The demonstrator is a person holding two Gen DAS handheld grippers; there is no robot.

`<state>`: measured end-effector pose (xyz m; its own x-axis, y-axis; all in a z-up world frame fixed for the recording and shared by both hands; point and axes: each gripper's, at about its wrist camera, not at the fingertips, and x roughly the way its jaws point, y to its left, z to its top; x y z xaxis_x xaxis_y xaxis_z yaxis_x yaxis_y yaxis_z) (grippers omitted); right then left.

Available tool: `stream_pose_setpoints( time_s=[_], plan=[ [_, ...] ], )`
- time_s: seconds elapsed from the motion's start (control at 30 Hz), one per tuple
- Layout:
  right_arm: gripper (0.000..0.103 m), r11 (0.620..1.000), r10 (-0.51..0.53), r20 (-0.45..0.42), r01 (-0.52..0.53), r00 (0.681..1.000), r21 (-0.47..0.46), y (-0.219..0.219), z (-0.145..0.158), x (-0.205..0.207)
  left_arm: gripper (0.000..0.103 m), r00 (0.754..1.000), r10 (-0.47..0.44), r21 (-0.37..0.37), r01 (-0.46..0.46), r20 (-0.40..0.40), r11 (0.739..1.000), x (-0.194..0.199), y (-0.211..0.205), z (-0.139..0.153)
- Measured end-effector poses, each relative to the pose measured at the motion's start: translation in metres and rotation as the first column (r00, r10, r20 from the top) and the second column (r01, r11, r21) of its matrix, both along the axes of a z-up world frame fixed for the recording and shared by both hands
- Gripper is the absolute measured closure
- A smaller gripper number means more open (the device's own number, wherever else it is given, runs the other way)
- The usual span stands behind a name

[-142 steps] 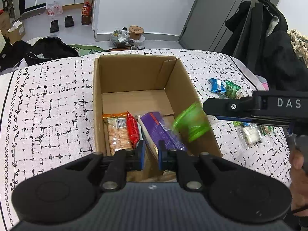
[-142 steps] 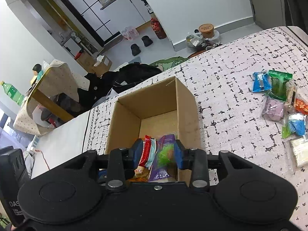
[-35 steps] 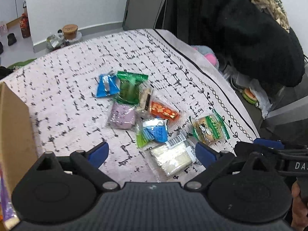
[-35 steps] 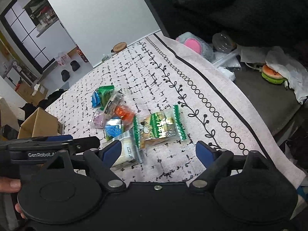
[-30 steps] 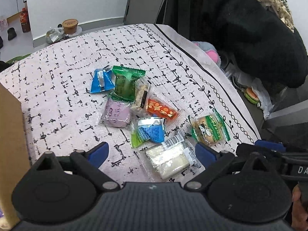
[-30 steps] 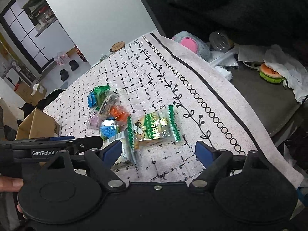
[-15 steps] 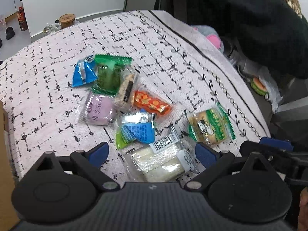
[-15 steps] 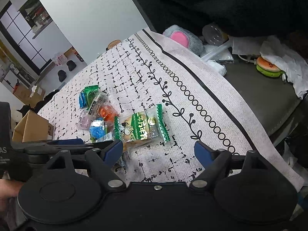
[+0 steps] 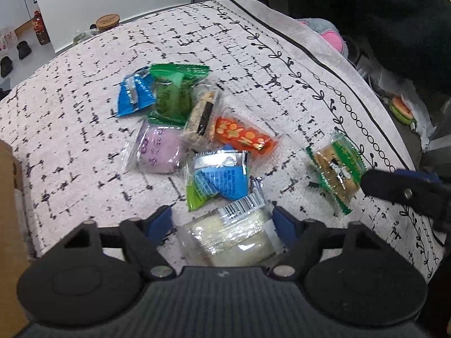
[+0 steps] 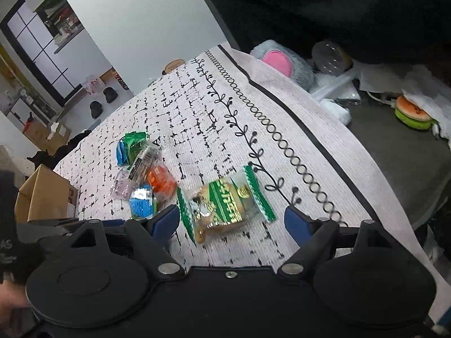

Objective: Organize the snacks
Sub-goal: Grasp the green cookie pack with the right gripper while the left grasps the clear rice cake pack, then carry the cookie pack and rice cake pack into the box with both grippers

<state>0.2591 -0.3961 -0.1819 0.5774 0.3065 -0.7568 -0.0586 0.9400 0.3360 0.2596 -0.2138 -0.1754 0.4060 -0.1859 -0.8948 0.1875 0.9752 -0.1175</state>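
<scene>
A patterned cloth [image 9: 282,64] covers the table. Beyond its edge lie a grey-and-pink plush toy [image 10: 282,64] and a burger-shaped toy [image 10: 413,114]. Shoes [image 10: 103,101] sit on the floor.

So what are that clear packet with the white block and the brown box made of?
The clear packet, between the left gripper's closing jaws, looks like thin glossy plastic film: it shows glare, wrinkles and the pale block inside, with a barcode label at one end. The brown box looks like matte corrugated cardboard, judging by its dull tan faces and folded flap.
</scene>
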Motion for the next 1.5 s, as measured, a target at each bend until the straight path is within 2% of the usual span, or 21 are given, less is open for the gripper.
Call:
stream_pose_setpoints(
  time_s=[0.1,0.23,0.3,0.6,0.63,0.7,0.83,1.07,1.5],
  plan=[
    [0.021,1.0,0.014,0.002,-0.014,1.0,-0.005,0.004,-0.003,0.008,0.038,1.0,-0.002,0.012,0.002,-0.002,1.0,-0.003,0.004,0.002],
    [0.017,0.999,0.034,0.007,-0.034,0.999,-0.017,0.01,-0.007,0.016,0.042,1.0,0.011,0.025,-0.011,-0.004,1.0,-0.005,0.01,0.003],
    [0.014,0.998,0.048,0.011,-0.048,0.999,-0.033,0.013,-0.01,0.019,0.043,1.0,0.022,0.029,-0.022,-0.006,0.999,-0.006,0.013,0.004],
    [0.012,0.991,0.105,-0.006,-0.105,0.994,-0.082,0.028,-0.021,0.03,0.044,0.997,0.07,0.014,-0.07,-0.014,0.997,-0.011,0.034,0.01],
    [0.014,0.99,0.107,-0.008,-0.108,0.994,-0.088,0.03,-0.022,0.03,0.045,0.996,0.083,0.007,-0.083,-0.013,0.997,-0.011,0.038,0.01],
    [0.027,0.989,0.12,-0.019,-0.121,0.993,-0.089,0.032,-0.022,0.029,0.045,0.994,0.105,-0.001,-0.105,-0.008,0.994,-0.011,0.044,0.013],
    [0.041,0.987,0.135,-0.033,-0.138,0.99,-0.083,0.036,-0.018,0.023,0.045,0.993,0.116,-0.009,-0.116,-0.001,0.993,-0.015,0.05,0.017],
    [0.045,0.99,0.129,-0.023,-0.13,0.991,-0.053,0.041,-0.005,0.008,0.045,0.993,0.111,-0.029,-0.11,0.034,0.993,-0.022,0.059,0.031],
    [0.045,0.989,0.147,0.058,-0.145,0.987,-0.031,0.078,0.037,-0.011,0.045,0.983,0.111,-0.055,-0.103,0.146,0.993,-0.038,0.082,0.066]
  ],
)
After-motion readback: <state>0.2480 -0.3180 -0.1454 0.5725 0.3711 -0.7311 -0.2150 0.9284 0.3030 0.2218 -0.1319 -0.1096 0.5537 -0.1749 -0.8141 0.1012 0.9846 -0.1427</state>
